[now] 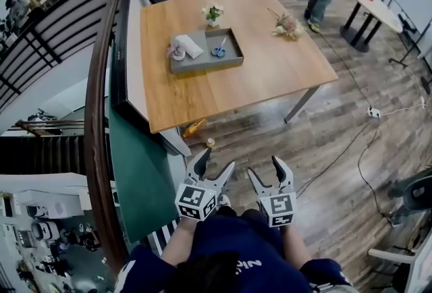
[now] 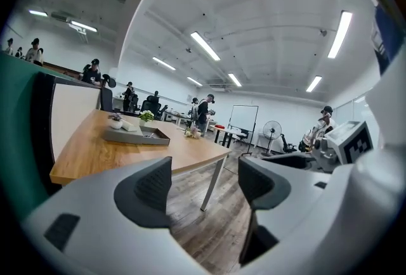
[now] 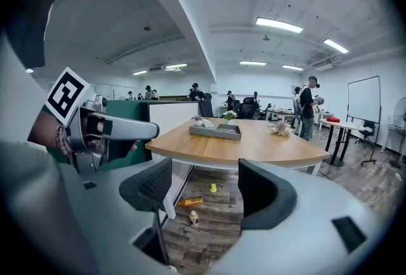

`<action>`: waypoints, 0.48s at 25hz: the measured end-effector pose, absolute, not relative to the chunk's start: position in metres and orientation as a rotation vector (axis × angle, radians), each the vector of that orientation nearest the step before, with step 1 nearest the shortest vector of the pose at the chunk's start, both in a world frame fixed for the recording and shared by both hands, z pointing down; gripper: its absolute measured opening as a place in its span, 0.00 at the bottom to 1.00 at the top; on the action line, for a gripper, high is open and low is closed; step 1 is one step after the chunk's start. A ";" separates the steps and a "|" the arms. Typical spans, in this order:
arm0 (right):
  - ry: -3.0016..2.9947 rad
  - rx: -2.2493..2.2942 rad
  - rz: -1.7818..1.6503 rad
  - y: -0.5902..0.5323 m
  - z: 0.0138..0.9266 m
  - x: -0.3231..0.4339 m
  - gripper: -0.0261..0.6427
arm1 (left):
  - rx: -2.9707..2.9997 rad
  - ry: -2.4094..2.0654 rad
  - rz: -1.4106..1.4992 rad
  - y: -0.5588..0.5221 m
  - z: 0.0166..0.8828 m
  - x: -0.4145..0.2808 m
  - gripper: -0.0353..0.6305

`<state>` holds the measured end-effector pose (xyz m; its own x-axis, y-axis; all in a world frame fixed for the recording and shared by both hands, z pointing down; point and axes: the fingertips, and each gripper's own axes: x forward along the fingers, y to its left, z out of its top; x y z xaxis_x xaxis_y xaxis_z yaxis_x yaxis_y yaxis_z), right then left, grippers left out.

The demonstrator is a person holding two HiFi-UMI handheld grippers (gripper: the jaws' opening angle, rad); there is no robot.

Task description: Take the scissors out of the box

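You're holding left gripper (image 1: 215,161) and right gripper (image 1: 266,168) wide-jawed and empty, well short of the table (image 1: 270,75), ready for the scissors (image 1: 219,50) lying in the box (image 1: 206,64), right end

The square tabletop of pale honey-coloured wood (image 1: 270,62) shows a fine straight grain. The flat grey rectangular box (image 1: 206,63) is one plain matte tone. The small blue-handled scissors (image 1: 219,50) are bright blue, and the soft white roll (image 1: 190,46) is unmarked. The plank floor (image 1: 337,177) is grey-brown and streaked. The upright panel (image 1: 138,177) is dark green. The left gripper (image 1: 216,160) and right gripper (image 1: 264,167) are light grey with black ribbed pads, their cubes white with black square markers. The person's top (image 1: 229,244) is navy, and the small plastic bottle (image 1: 194,127) is orange.
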<state>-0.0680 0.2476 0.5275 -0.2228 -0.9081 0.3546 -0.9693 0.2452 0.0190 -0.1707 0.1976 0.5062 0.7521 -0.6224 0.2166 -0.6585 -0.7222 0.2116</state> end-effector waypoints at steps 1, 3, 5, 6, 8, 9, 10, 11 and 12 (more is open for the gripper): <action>-2.231 1.740 0.301 0.242 0.528 -0.070 0.53 | 2.675 -1.006 0.192 0.192 0.507 -0.173 0.54; -2.235 1.745 0.304 0.231 0.528 -0.072 0.53 | 2.665 -1.022 0.196 0.180 0.508 -0.178 0.54; -2.235 1.759 0.309 0.221 0.527 -0.071 0.53 | 2.652 -1.039 0.205 0.170 0.510 -0.181 0.54; -2.233 1.768 0.314 0.216 0.527 -0.070 0.53 | 2.645 -1.046 0.214 0.165 0.512 -0.182 0.54; -2.227 1.783 0.333 0.209 0.530 -0.067 0.53 | 2.635 -1.056 0.239 0.157 0.517 -0.182 0.53; -2.224 1.786 0.344 0.206 0.532 -0.065 0.53 | 2.631 -1.061 0.251 0.153 0.519 -0.181 0.53; -2.221 1.786 0.354 0.202 0.535 -0.064 0.53 | 2.628 -1.065 0.260 0.149 0.521 -0.180 0.53; -2.218 1.782 0.363 0.198 0.539 -0.062 0.53 | 2.624 -1.069 0.266 0.145 0.523 -0.178 0.53; -2.216 1.775 0.370 0.193 0.543 -0.059 0.53 | 2.620 -1.074 0.268 0.140 0.524 -0.176 0.53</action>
<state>-0.0594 0.1925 0.5427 -0.2078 -0.9056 0.3698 -0.9766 0.2137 -0.0255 -0.1762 0.1396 0.5245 0.7040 -0.6525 0.2805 -0.7078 -0.6775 0.2001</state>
